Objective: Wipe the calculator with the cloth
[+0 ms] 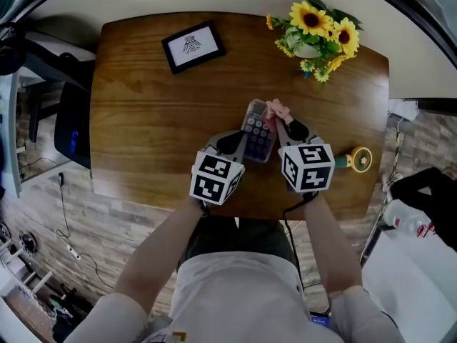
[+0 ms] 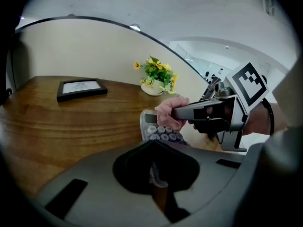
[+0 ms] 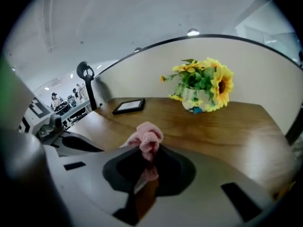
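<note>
A grey calculator with round keys lies tilted at the middle of the wooden table. My left gripper is shut on its near edge, and the keys show just beyond the jaws. My right gripper is shut on a bunched pink cloth. The cloth rests on the calculator's upper part, near its display. In the right gripper view the cloth bulges out of the closed jaws and hides the calculator.
A black picture frame lies at the table's far left. A pot of sunflowers stands at the far right. A small yellow and teal object sits near the right edge. The table's front edge runs just under both grippers.
</note>
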Demonstrator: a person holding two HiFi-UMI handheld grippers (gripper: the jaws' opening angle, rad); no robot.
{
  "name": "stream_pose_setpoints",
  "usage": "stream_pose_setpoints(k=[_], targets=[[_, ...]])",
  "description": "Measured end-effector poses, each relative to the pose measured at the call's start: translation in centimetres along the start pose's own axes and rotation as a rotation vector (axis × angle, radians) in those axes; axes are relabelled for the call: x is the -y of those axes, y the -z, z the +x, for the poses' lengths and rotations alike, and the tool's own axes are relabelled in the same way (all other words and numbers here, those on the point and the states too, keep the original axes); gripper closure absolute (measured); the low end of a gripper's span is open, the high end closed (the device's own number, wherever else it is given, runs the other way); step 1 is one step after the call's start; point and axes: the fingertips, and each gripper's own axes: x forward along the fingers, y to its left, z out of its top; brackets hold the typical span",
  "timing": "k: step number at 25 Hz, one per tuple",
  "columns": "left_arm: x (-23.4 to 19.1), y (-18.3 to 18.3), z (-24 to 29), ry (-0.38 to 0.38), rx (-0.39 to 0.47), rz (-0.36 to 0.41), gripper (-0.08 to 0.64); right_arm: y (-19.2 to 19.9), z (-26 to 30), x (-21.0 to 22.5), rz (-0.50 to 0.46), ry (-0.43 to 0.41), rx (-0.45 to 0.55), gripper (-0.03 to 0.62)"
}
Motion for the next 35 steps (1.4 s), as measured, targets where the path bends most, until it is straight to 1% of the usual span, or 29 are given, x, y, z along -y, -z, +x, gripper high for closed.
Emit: stream_pose_setpoints(k=[2,5,8,13,15,18,19,21,23,25,27,29,32,35], targets=[[0.0,0.0,0.0,-0.001,-0.002,0.016,0.557,1.2,0.2,-1.4,0.003,-0.016,-0.011,0.541],[0.1,0.0,0.1,-0.005,-0.005,0.033,0.557,2.3,-0.4,-3.0,0.007,-0.022,0.002,0.543],[0.1,0.0,0.0,-0.010,-0.006,0.044,0.557,3.4,-1.1,-4.7,0.016,-0.068,-0.005,0.543],[0.1,0.0,0.0,-0.010,-0.011,0.047,0.557,6.0,-2.7,-7.7,-0.058,-0.160,-0.065,0.545],[0.1,0.0,0.0,-0.007,-0.013,0.052,0.557,6.9,-3.4,-8.3,-0.098,-0.183,-0.087,0.545],[0.1,0.1,0.1,0.006,-0.018,0.051,0.557,8.6,-4.2,-9.0,-0.151,-0.233,-0.168,0.545],[0.1,0.1,0.1,0.011,-0.021,0.047,0.557,9.3,-4.5,-9.2,-0.148,-0.255,-0.210,0.545],[0.0,0.1,0.1,0.017,-0.027,0.025,0.557,10.6,-5.1,-8.9,-0.108,-0.283,-0.273,0.543],[0.0,0.1,0.2,0.019,-0.038,-0.004,0.557,10.2,-5.4,-7.6,-0.043,-0.262,-0.264,0.543],[0.0,0.0,0.2,0.026,-0.045,-0.030,0.557,8.2,-5.2,-5.4,0.002,-0.189,-0.197,0.543],[-0.1,0.2,0.0,0.044,-0.042,-0.067,0.557,5.7,-4.8,-3.2,0.027,-0.116,-0.124,0.541],[-0.2,0.2,-0.2,0.057,-0.037,-0.093,0.557,3.1,-4.1,-1.7,0.044,-0.064,-0.059,0.541],[-0.3,0.5,-0.5,0.055,-0.042,-0.093,0.557,0.0,-2.8,-0.6,0.068,-0.015,0.018,0.541],[-0.2,0.9,-0.8,0.059,-0.045,-0.106,0.557,-1.0,-1.3,-0.9,0.112,0.001,0.045,0.540]])
